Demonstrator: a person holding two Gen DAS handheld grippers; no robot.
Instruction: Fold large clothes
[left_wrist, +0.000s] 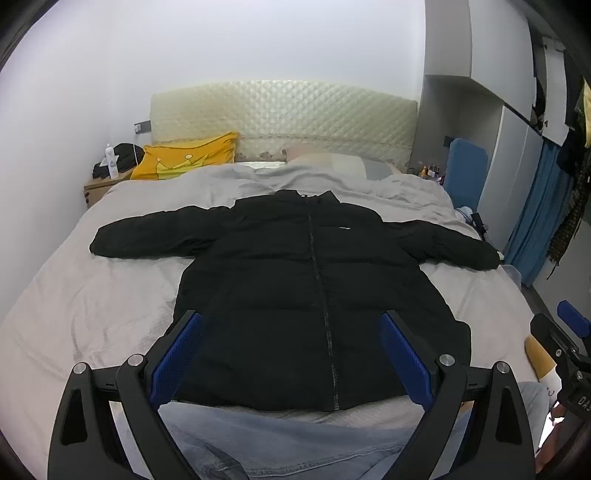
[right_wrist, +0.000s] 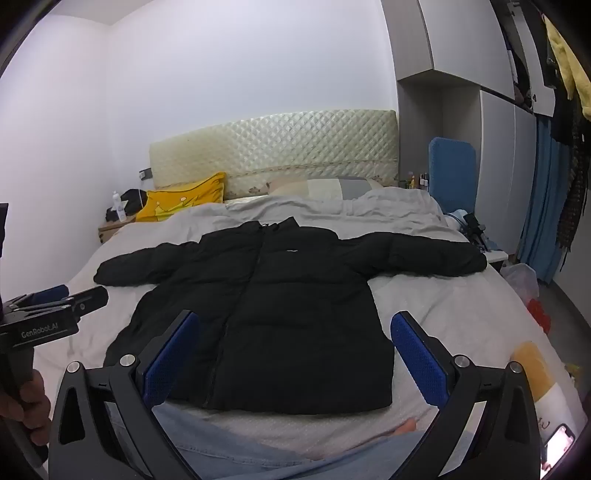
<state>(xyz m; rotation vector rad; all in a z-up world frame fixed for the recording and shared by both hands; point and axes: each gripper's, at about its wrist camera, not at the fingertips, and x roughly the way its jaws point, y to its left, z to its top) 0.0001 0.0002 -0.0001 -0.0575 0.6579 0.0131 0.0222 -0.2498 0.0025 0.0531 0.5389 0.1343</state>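
Observation:
A black puffer jacket (left_wrist: 295, 280) (right_wrist: 266, 306) lies flat on the grey bed cover (left_wrist: 85, 306) (right_wrist: 443, 310), zipped front up, collar toward the headboard and both sleeves spread out sideways. My left gripper (left_wrist: 291, 325) hovers open above the jacket's lower hem, its blue pads wide apart with nothing between them. My right gripper (right_wrist: 295, 325) is likewise open over the hem, nothing held. In the right wrist view the left gripper's body (right_wrist: 40, 314) shows at the left edge, held by a hand (right_wrist: 22, 410). The right gripper's body (left_wrist: 565, 354) appears at the right edge of the left wrist view.
A yellow pillow (left_wrist: 184, 157) and grey pillows (left_wrist: 332, 164) lie by the quilted headboard (left_wrist: 284, 118). A nightstand (left_wrist: 101, 184) with a bottle stands far left. The person's jeans-clad legs (left_wrist: 280, 439) rest at the bed's near edge. Wardrobe (right_wrist: 498, 166), hanging clothes, a blue chair (right_wrist: 452, 173) and bags are on the right.

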